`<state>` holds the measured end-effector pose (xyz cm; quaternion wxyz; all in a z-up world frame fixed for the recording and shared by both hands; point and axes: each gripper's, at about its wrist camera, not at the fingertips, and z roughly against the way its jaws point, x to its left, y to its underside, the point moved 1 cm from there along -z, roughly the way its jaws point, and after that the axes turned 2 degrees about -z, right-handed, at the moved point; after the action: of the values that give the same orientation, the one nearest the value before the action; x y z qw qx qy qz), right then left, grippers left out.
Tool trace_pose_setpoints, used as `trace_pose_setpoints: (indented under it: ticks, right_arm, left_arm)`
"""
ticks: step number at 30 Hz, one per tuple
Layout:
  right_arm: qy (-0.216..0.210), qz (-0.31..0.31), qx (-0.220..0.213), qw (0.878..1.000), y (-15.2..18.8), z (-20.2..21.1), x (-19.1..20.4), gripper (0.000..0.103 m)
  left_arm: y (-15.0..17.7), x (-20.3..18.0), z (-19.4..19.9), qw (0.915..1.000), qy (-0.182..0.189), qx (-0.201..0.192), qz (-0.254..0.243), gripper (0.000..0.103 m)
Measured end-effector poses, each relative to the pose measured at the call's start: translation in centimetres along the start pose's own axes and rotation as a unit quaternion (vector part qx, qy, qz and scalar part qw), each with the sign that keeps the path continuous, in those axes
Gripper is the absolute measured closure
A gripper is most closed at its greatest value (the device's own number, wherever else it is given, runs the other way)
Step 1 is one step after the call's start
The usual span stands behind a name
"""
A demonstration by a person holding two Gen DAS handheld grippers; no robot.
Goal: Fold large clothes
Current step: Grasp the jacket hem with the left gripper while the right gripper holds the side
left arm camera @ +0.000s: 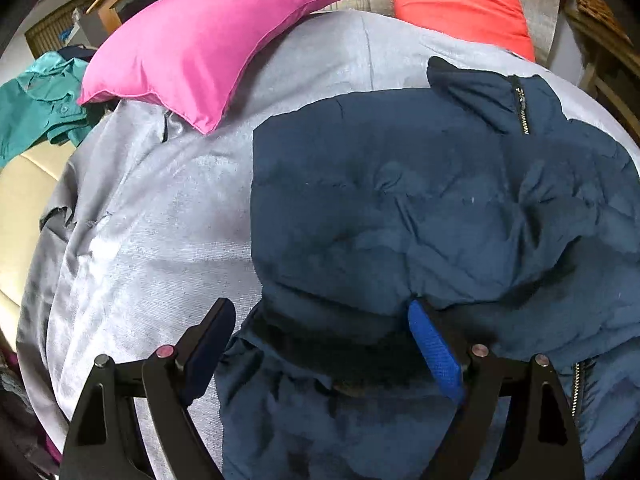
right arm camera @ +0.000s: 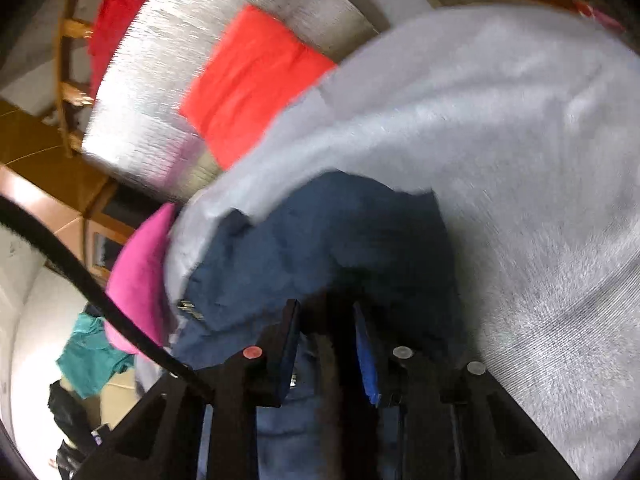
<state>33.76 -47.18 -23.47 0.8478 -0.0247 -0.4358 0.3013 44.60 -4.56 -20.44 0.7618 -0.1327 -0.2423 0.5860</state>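
A navy padded jacket [left arm camera: 420,208] lies partly folded on the grey sofa seat [left arm camera: 160,240], with its zip collar at the far right. My left gripper [left arm camera: 320,320] is open, with its fingers on either side of the jacket's dark hem band. In the blurred right wrist view the same jacket [right arm camera: 328,236] fills the centre. My right gripper [right arm camera: 326,320] has its fingers close together with a dark fold of the jacket between them.
A pink cushion [left arm camera: 192,52] and an orange-red cushion [left arm camera: 460,0] lie at the back of the sofa. A teal garment [left arm camera: 32,108] lies at the far left beside a cream surface [left arm camera: 24,208]. Wooden furniture [right arm camera: 48,152] stands behind.
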Motion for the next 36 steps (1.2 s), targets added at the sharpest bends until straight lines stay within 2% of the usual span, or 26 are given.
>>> trace_pose_setpoints:
  ticks: [3, 5, 9, 12, 16, 20, 23, 25, 27, 28, 29, 31, 34, 36]
  right_arm:
    - [-0.011, -0.015, -0.002, 1.0, 0.0, 0.9, 0.1, 0.072]
    - [-0.01, 0.009, -0.022, 1.0, 0.4, 3.0, 1.3, 0.071]
    - [-0.02, 0.047, -0.035, 0.998, 2.3, 6.8, 2.7, 0.068]
    - [-0.019, 0.087, -0.027, 0.996, 4.3, 7.9, 4.0, 0.067]
    - [-0.013, 0.133, 0.018, 0.991, 7.2, 6.9, 5.1, 0.067]
    - [0.033, 0.139, 0.097, 0.985, 9.2, 2.4, 4.6, 0.069]
    - [0.027, 0.133, 0.095, 0.986, 9.2, 2.5, 5.5, 0.068]
    - [-0.002, 0.119, 0.113, 0.986, 9.1, 2.8, 6.2, 0.068]
    - [-0.036, 0.073, 0.145, 0.986, 9.3, 3.0, 5.9, 0.067]
    - [-0.058, 0.052, 0.159, 0.984, 9.5, 2.9, 5.7, 0.061]
    - [-0.073, 0.034, 0.174, 0.981, 9.7, 2.7, 5.4, 0.047]
    - [-0.083, 0.001, 0.196, 0.977, 10.4, 2.2, 5.0, 0.035]
    - [-0.085, -0.045, 0.214, 0.972, 11.9, 1.0, 3.7, 0.034]
    - [-0.075, -0.064, 0.194, 0.976, 12.2, 0.6, 2.9, 0.034]
  left_arm:
    - [0.0, 0.2, 0.6, 1.0, 0.001, -0.009, 0.001, 0.015]
    - [0.0, 0.5, 1.2, 0.9998, 0.004, -0.016, 0.005, 0.015]
    - [0.2, 1.2, 2.9, 0.999, 0.01, -0.042, 0.009, 0.015]
    - [0.3, 1.1, 3.5, 0.9987, 0.019, -0.046, 0.007, 0.015]
    - [0.9, -0.4, 2.9, 0.9992, 0.013, -0.032, -0.021, 0.015]
    - [1.2, -1.6, 1.2, 0.9988, -0.007, -0.004, -0.049, 0.015]
    - [1.1, -1.5, 2.1, 0.999, -0.003, -0.009, -0.045, 0.015]
    - [1.0, -1.1, 2.8, 0.9989, 0.026, -0.016, -0.036, 0.015]
    - [1.0, -0.6, 3.3, 0.9963, 0.084, -0.005, -0.016, 0.015]
    - [1.2, -0.4, 3.5, 0.9934, 0.115, 0.005, -0.001, 0.015]
    - [1.4, -0.2, 3.6, 0.9909, 0.134, 0.012, 0.009, 0.015]
    - [1.9, 0.3, 3.6, 0.9838, 0.173, 0.031, 0.032, 0.015]
    - [3.1, 0.7, 2.7, 0.9686, 0.229, 0.069, 0.068, 0.015]
    - [3.7, 0.8, 2.1, 0.9605, 0.248, 0.088, 0.091, 0.015]
